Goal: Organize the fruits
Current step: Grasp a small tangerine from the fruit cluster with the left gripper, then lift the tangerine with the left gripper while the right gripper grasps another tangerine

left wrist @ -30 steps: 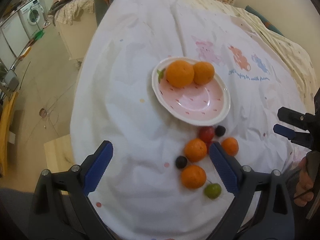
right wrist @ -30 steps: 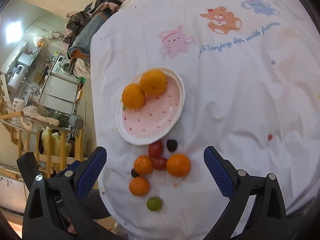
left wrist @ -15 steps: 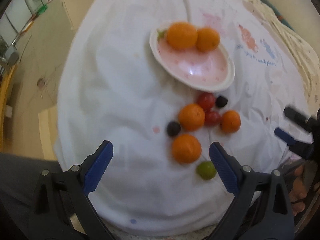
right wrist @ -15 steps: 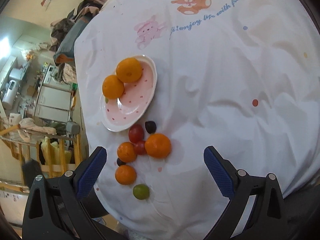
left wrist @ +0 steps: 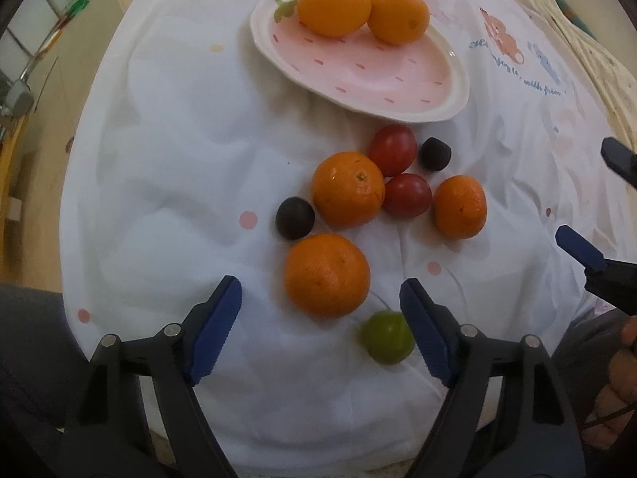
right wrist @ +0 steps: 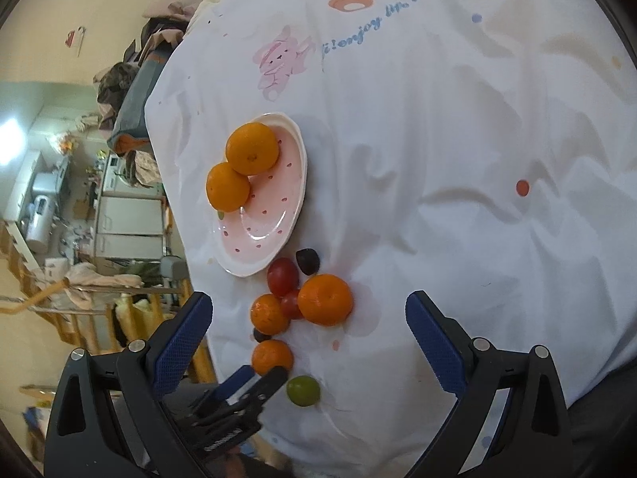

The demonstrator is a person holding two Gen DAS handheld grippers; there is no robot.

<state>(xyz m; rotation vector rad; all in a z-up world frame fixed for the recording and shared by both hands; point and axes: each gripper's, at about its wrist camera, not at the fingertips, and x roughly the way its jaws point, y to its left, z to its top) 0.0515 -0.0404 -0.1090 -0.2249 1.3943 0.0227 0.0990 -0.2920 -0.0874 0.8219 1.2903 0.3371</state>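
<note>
A pink strawberry-shaped plate (left wrist: 398,75) holds two oranges (left wrist: 334,6) on the white cloth; it also shows in the right wrist view (right wrist: 274,215). Loose fruit lies in front of it: three oranges, two red tomatoes (left wrist: 392,149), two dark plums (left wrist: 294,217) and a green fruit (left wrist: 386,336). My left gripper (left wrist: 320,326) is open, its fingers just short of the nearest orange (left wrist: 326,275), the green fruit by the right finger. My right gripper (right wrist: 308,338) is open and empty, near another orange (right wrist: 325,298).
The fruit lies near the front edge of a bed covered with a white cartoon-print sheet (right wrist: 458,139). To the left are the floor, a wooden rack (right wrist: 79,318) and cabinets. The left gripper's fingertips (right wrist: 254,384) show in the right wrist view by the green fruit.
My left gripper has moved down and closer to the loose fruit, the nearest orange now just ahead of its fingers. My right gripper has come nearer to the fruit too. Both stay open.
</note>
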